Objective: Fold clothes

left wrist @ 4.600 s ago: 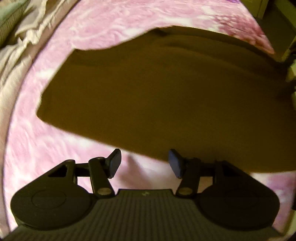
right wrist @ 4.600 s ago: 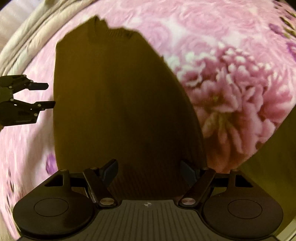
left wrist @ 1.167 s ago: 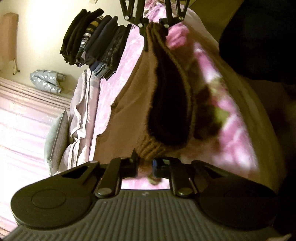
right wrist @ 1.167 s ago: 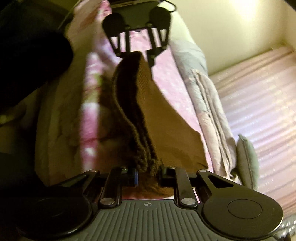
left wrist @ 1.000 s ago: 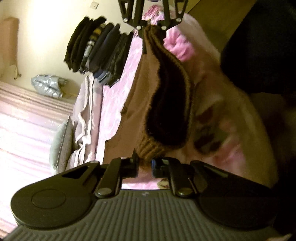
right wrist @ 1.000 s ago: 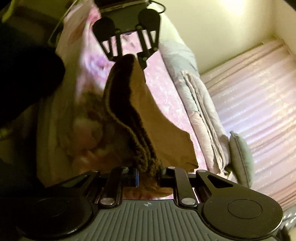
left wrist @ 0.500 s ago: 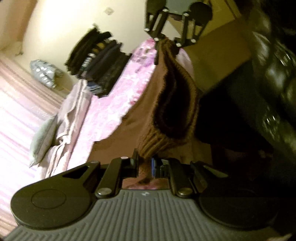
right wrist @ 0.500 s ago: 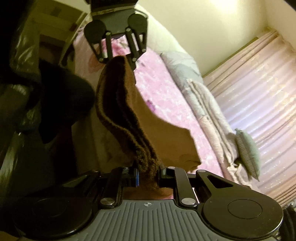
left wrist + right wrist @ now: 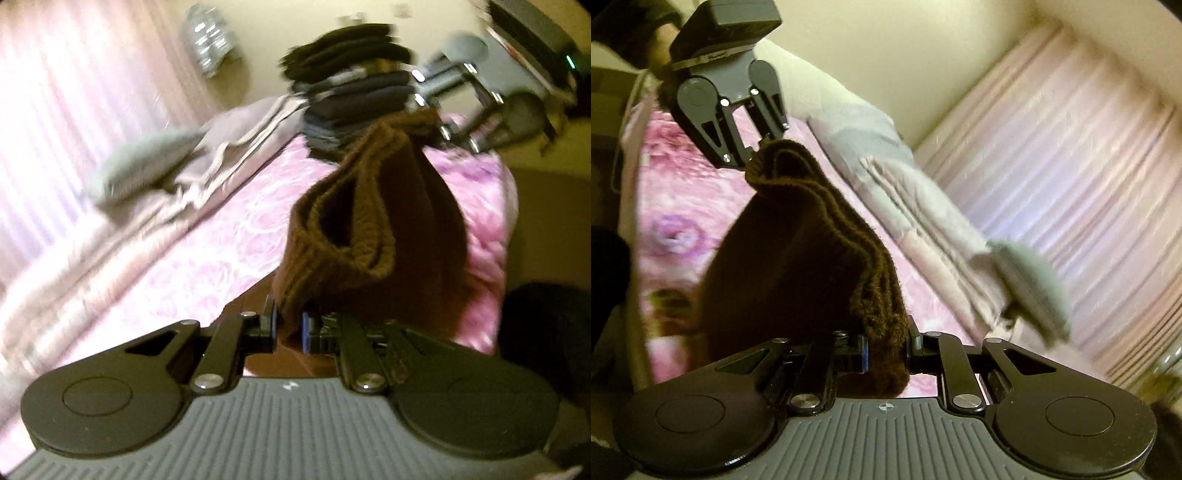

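A brown knitted sweater hangs folded in the air above the pink flowered bedspread. My left gripper is shut on one end of its ribbed edge. My right gripper is shut on the other end of the sweater. In the left wrist view the right gripper shows blurred at the far end of the fabric. Across the sagging cloth in the right wrist view, the left gripper pinches its corner. The ribbed layers droop in a loop between the two grippers.
A stack of dark folded clothes stands at the far end of the bed. A grey-green pillow and a rumpled pale quilt lie along the curtain side. A dark sleeve shows at the left edge.
Both grippers have lifted the sweater higher off the bed. The left wrist view has rolled, so the bed and clothes stack now sit nearer upright. Both grips are unchanged.
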Available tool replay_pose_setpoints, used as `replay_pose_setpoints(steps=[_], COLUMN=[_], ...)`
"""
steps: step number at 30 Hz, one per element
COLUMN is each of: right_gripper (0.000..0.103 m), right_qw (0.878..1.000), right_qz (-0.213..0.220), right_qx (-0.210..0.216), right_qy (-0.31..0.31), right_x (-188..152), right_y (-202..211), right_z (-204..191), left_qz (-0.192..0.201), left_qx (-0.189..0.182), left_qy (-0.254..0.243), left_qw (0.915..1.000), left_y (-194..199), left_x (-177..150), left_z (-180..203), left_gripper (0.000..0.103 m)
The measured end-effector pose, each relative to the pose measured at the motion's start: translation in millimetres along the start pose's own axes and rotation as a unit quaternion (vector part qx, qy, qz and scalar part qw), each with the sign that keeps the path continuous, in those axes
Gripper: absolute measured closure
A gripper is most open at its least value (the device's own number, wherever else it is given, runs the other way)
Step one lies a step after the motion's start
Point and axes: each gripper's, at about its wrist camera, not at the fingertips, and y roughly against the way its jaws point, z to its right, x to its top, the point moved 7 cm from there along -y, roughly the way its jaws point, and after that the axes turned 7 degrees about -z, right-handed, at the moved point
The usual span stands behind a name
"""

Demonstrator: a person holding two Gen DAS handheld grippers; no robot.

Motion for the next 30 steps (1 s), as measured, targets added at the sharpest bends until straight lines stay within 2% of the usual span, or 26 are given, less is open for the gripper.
replay_pose_setpoints(steps=[4, 6, 9, 11, 15, 19, 24, 28, 30], right_gripper=[0.087, 0.087, 0.087, 0.087, 0.087, 0.087, 0.087, 0.087, 0.087], right_qw=[0.997, 0.992, 0.984, 0.980, 0.974, 0.973, 0.972, 0.968, 0.967], right_qz=[-0.041, -0.065, -0.100, -0.108, -0.084, -0.086, -0.095, -0.086, -0.083], right_qx=[0.044, 0.069, 0.105, 0.115, 0.124, 0.129, 0.131, 0.124, 0.121], right_qy=[-0.051, -0.079, -0.104, -0.118, -0.171, -0.173, -0.169, -0.199, -0.207], right_x=[-14.8, -27.4, -45.7, -55.2, -59.4, -60.2, -64.6, -74.0, -75.8], right_y=[-74.7, -108.2, -155.9, -177.2, -191.6, -205.8, -216.3, -215.5, -216.3], right_z=[28.6, 37.0, 35.2, 37.2, 58.3, 64.5, 53.6, 53.5, 55.4], left_qz=[-0.039, -0.070, -0.116, -0.127, -0.111, -0.080, -0.058, -0.073, -0.086], left_qx=[-0.027, -0.042, -0.050, -0.048, -0.056, -0.096, -0.135, -0.167, -0.175], left_qy=[0.054, 0.084, 0.117, 0.136, 0.196, 0.256, 0.320, 0.332, 0.327], left_qw=[0.9974, 0.9932, 0.9851, 0.9814, 0.9725, 0.9585, 0.9360, 0.9255, 0.9248], left_y=[-61.2, -92.8, -133.9, -148.3, -155.0, -159.6, -177.1, -193.6, -202.4], left_x=[-7.8, -20.2, -41.8, -53.3, -64.8, -59.7, -45.5, -43.7, -43.3], left_z=[-29.4, -41.4, -56.9, -67.1, -97.2, -117.0, -130.9, -122.6, -115.8], left_gripper=[0.093, 0.093, 0.099, 0.103, 0.103, 0.100, 0.075, 0.072, 0.075])
